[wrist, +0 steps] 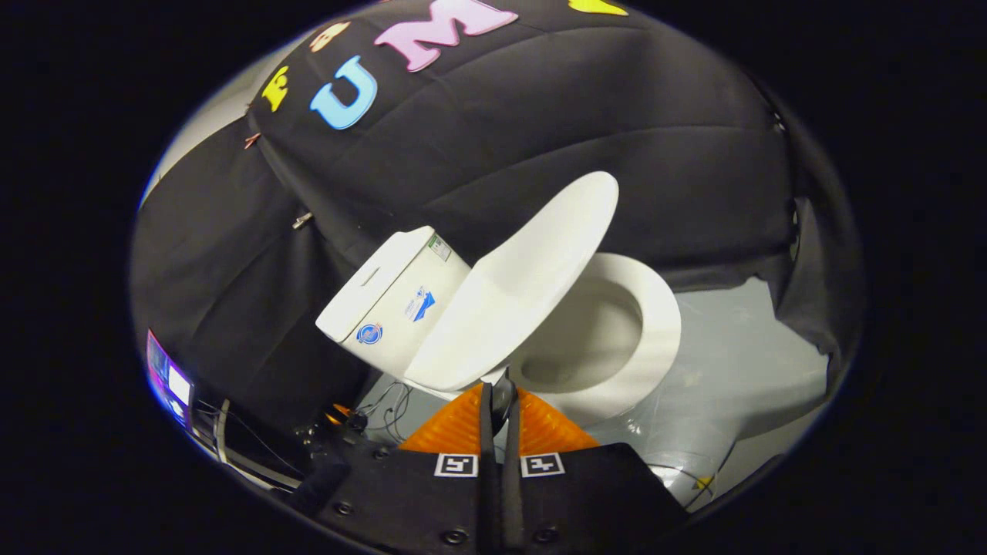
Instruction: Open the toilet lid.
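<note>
Lifting is the step you are in: the toilet lid (518, 281) is raised off the seat (651, 324) and stands at a slant, partway between flat and upright, with the bowl (594, 339) open to view behind it. Your hand-held gripper (500, 397) sits at the lid's lower edge, near the hinge end, its two orange fingers (455, 428) drawn together with only a thin slit between them. Whether they pinch the lid's rim or merely press against it, you cannot tell from here. The tank (393, 297) stands just behind the lid. By my judgement the job is over half done. Your next move calls for pushing the lid on toward the tank until it leans there by itself, easing off so it does not slam.
</note>
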